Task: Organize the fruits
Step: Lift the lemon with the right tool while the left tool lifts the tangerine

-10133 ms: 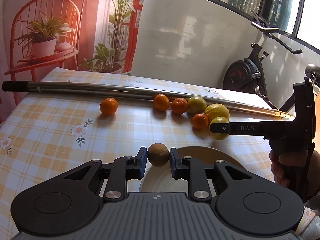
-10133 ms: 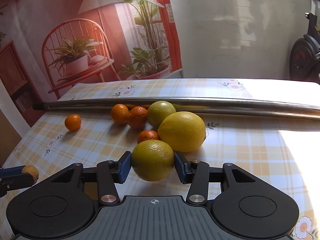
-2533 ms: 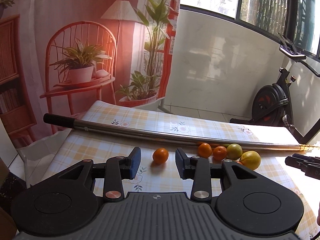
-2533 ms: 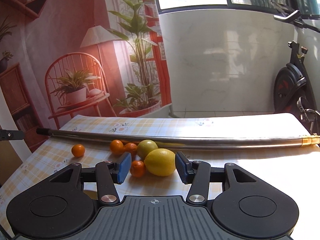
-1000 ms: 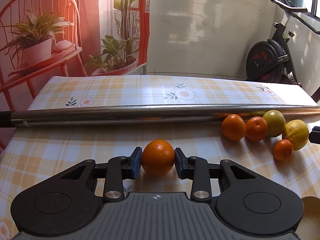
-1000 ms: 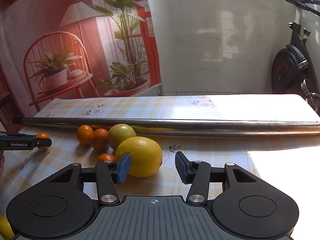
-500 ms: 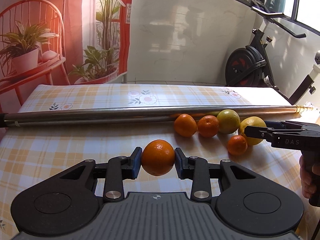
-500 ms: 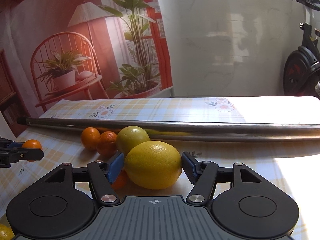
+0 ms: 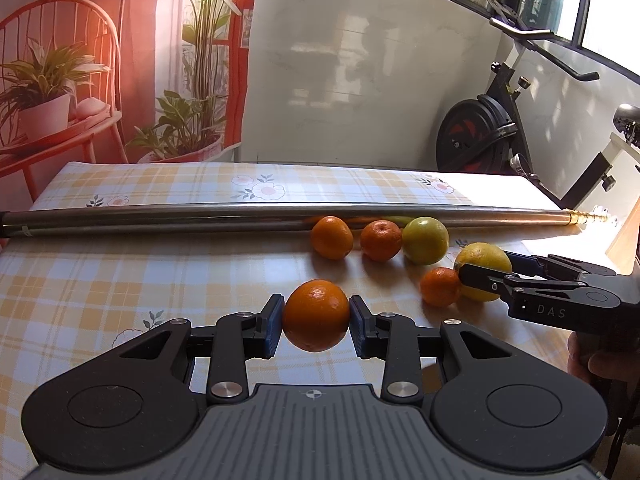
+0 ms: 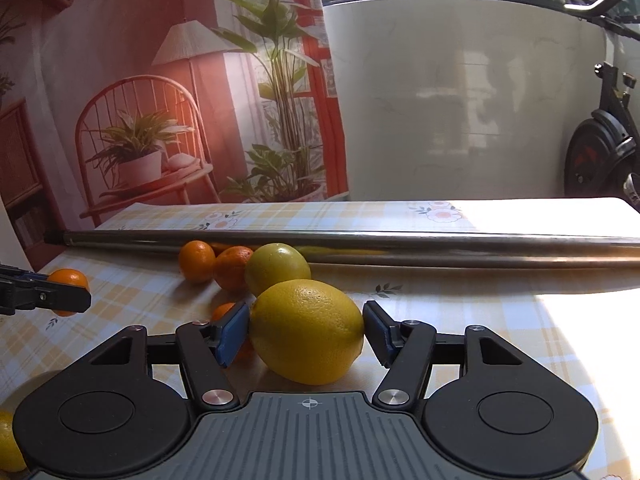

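My left gripper (image 9: 316, 318) is shut on a round orange (image 9: 316, 315) and holds it just above the checked tablecloth. My right gripper (image 10: 307, 326) has both blue pads pressed against a big yellow lemon (image 10: 307, 330), which sits low over the table. The left wrist view shows the same lemon (image 9: 486, 258) between the right gripper's black fingers (image 9: 480, 278). Behind it lie an orange (image 9: 332, 237), a mandarin (image 9: 381, 240) and a green-yellow citrus (image 9: 425, 240). A small mandarin (image 9: 440, 286) rests beside the lemon.
A long metal pole (image 9: 240, 219) lies across the table behind the fruit. A pale plate (image 10: 24, 382) with a yellow fruit (image 10: 6, 440) shows at the lower left of the right wrist view. A hand (image 9: 592, 360) grips the right tool. An exercise bike (image 9: 484, 140) stands beyond the table.
The right gripper's jaws have closed from wide apart onto the lemon. The left gripper still holds the orange and has shifted a little toward the fruit row.
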Demonstrator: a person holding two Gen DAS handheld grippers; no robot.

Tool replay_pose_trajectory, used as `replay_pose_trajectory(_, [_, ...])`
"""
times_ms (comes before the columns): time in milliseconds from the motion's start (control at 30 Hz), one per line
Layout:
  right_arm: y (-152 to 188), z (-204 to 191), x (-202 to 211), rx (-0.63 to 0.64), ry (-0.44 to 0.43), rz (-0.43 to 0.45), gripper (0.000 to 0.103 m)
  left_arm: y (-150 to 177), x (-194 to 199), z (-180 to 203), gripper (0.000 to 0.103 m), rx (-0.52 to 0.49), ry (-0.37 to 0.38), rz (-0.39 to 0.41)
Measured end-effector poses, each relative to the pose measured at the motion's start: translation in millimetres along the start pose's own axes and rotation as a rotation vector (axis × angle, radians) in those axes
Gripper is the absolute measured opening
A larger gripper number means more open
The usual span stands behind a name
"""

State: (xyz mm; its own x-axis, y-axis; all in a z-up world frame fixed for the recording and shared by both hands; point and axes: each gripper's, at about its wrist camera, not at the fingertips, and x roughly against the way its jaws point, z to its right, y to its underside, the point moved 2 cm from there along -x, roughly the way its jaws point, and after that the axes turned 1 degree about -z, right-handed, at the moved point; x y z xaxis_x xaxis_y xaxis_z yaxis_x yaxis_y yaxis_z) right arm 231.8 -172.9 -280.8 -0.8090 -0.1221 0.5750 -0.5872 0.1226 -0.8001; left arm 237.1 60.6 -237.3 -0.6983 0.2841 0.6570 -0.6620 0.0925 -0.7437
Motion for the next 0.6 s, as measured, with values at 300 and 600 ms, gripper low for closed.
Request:
replay_pose_trajectory(300, [16.4,3.6,22.7,-0.046,-0.002,0.011,0.059,8.3,14.3,7.2,0.037,0.036,0.005,0.019])
replay_pose_trajectory(600, [25.7,2.8,21.6,-0.062,0.019,-0.056,0.055,16.8,26.0,13.3,0.037,0.049,0.009,0.023])
